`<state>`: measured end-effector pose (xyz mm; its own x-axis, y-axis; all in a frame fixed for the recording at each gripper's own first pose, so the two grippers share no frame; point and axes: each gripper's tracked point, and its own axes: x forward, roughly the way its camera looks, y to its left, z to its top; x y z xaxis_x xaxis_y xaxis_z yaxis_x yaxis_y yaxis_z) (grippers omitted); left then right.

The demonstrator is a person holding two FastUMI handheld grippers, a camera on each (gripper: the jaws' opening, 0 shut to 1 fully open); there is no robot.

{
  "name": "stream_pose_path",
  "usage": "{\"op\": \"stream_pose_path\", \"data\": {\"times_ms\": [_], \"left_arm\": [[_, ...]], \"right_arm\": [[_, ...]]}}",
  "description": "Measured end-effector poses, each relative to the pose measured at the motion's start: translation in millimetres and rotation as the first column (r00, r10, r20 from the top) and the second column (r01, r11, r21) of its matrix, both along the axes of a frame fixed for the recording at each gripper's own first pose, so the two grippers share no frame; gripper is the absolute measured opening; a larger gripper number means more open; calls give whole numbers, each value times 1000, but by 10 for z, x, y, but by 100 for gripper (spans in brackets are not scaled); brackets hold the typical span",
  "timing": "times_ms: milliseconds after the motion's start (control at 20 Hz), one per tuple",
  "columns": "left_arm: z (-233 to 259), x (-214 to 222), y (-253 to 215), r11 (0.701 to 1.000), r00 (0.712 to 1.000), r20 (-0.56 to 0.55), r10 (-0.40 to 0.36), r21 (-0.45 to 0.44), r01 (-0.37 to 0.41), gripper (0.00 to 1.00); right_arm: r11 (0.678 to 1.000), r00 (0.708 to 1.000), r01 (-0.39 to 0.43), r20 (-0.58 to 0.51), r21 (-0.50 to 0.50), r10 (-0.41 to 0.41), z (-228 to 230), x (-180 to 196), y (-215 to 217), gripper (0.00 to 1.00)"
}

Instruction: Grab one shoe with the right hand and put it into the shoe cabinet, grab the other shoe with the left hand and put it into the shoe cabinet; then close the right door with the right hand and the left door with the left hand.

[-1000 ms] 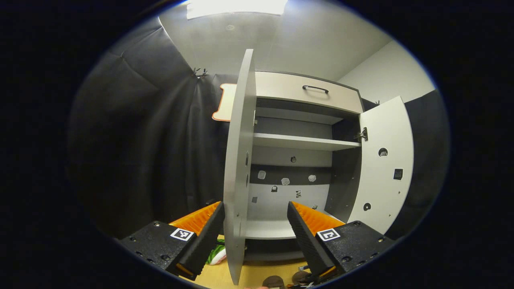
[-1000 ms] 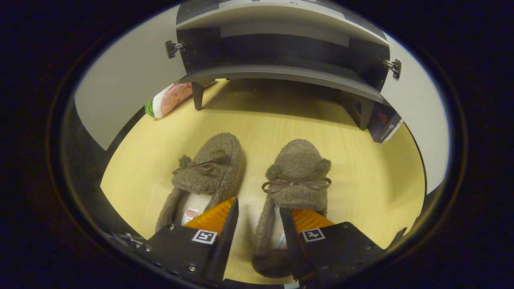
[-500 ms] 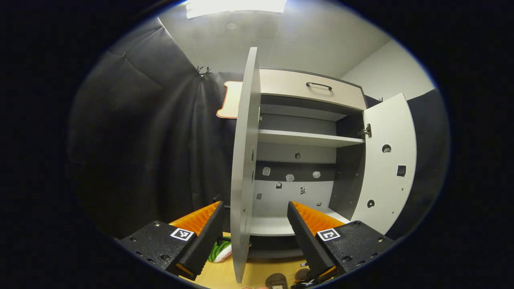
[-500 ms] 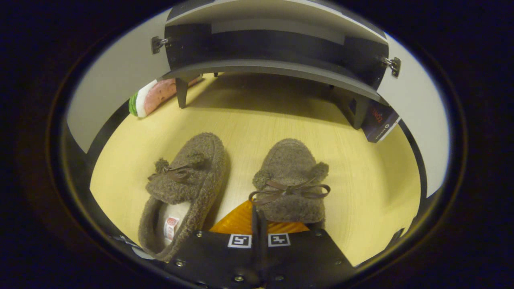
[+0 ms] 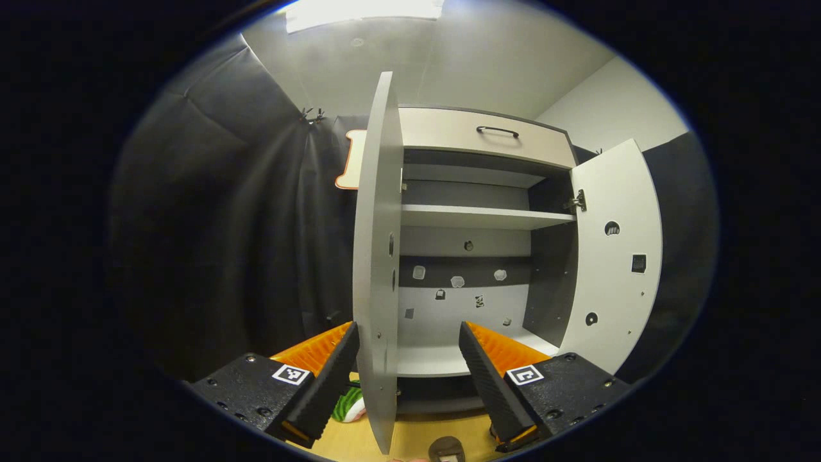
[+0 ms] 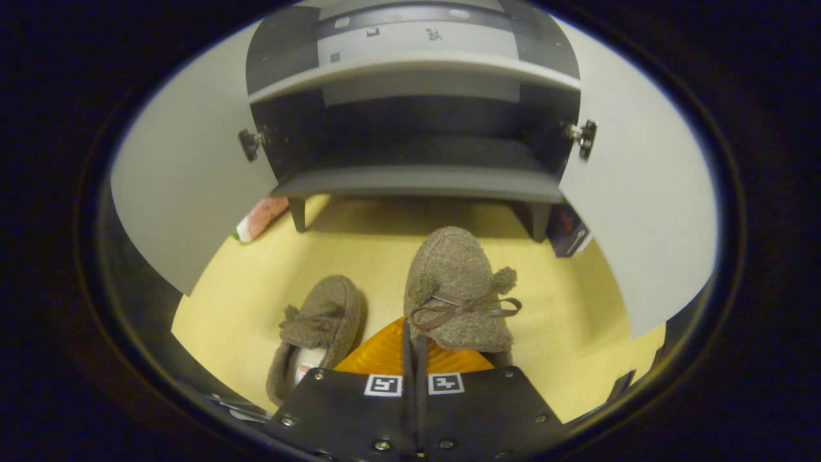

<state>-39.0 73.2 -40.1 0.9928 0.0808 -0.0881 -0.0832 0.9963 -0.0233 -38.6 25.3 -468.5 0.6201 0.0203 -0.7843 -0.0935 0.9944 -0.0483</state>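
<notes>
The right gripper (image 6: 414, 350) is clenched on the rim of one shoe (image 6: 457, 289), held above the floor (image 6: 577, 333) with its toe pointing straight ahead at the cabinet (image 6: 417, 183). The second of the two shoes (image 6: 317, 327) lies on the floor just to the left. Both doors stand open. The left gripper (image 5: 407, 369) hangs released, straddling the left door (image 5: 375, 256).

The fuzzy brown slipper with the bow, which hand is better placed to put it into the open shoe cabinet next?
Right. The right tool is shut on the fuzzy brown bow slipper, facing the grey shoe cabinet's bottom shelf. The left tool is open and empty, astride the left door's edge.
</notes>
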Motion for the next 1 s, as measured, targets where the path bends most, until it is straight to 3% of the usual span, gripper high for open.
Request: {"op": "stream_pose_path", "data": {"times_ms": [200, 350, 450, 650, 750, 1000], "left_arm": [[-44, 17, -31, 1000, 1000, -6, -11, -14, 11, 95], [-108, 4, -45, 999, 1000, -16, -18, -31, 17, 95], [-137, -4, -42, 999, 1000, -20, -17, -41, 16, 96], [-167, -65, 40, 998, 1000, -18, 5, -55, -6, 95], [-192, -95, 108, 998, 1000, -21, 24, -60, -25, 92], [-232, -161, 242, 995, 998, -19, 60, -79, -61, 95]], "right_arm": [[999, 978, -6, 209, 47, -4, 999, 544, 64, 1], [998, 930, -41, 366, 42, 22, 1834, 1036, 124, 1], [997, 901, -69, 430, 17, 55, 2156, 1367, 163, 0], [996, 870, -84, 485, -31, 89, 2548, 2090, 166, 1], [993, 868, -90, 484, -72, 114, 2627, 2430, 129, 1], [990, 873, -92, 470, -106, 132, 2617, 3161, 156, 1]]}}
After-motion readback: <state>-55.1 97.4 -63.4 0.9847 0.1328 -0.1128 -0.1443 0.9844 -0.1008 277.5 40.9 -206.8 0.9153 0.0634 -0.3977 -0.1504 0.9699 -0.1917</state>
